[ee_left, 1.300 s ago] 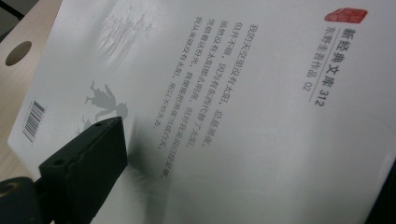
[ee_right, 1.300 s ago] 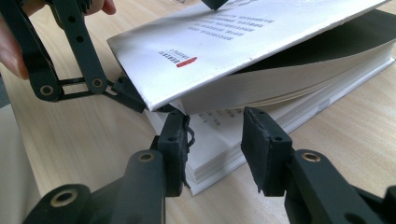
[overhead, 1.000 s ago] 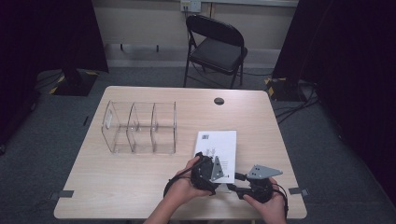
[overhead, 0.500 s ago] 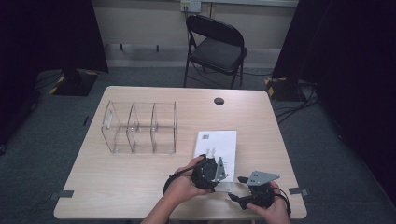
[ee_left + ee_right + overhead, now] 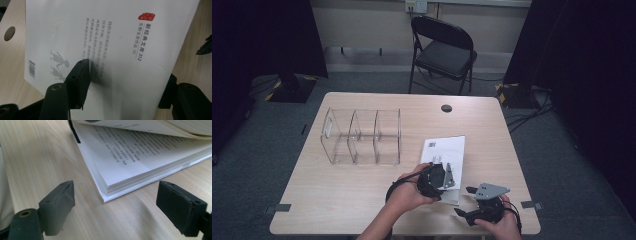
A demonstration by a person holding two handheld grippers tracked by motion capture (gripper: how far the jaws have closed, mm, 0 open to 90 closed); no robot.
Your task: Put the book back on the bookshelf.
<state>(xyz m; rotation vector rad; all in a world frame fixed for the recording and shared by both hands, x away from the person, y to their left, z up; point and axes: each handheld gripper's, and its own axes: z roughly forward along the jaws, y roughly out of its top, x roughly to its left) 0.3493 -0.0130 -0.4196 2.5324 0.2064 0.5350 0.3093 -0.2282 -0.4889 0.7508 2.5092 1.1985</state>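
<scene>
**Book lifted at its cover by the left gripper**

Book (image 5: pixel 446 159), white-covered, lies on the near right part of the wooden table (image 5: pixel 337 195), with its near edge toward the person.

On the left half of the table stands a clear plastic organizer (image 5: pixel 362 136) with three compartments, well apart from the book. Behind the table, on the grey floor, is a black folding chair (image 5: pixel 443 50), and a dark round hole (image 5: pixel 446 108) sits in the tabletop near its far edge.

Moving right, the person's left hand (image 5: pixel 408 192) holds the left gripper (image 5: pixel 443 172) over the near end of the book. In the left gripper view the white back cover (image 5: pixel 107 50), with a barcode, a red stamp and small grey figures, fills the space between the two black jaws: one jaw lies on top of the cover and the other reaches past its edge at the right. The jaws have just been closing with the cover between them, and they appear to pinch it.

In the right gripper view the book lies open at its corner: the cover and some top pages (image 5: pixel 155 126) curve upward, clear of the printed page (image 5: pixel 130 152) and the page block resting on the table.

Farthest right, the right hand (image 5: pixel 499 227) holds the right gripper (image 5: pixel 464 200) just beside the book's near right corner. Its jaws have just been opening and stand wide apart, released, with only bare tabletop between them and the book's corner a little ahead of them.
</scene>
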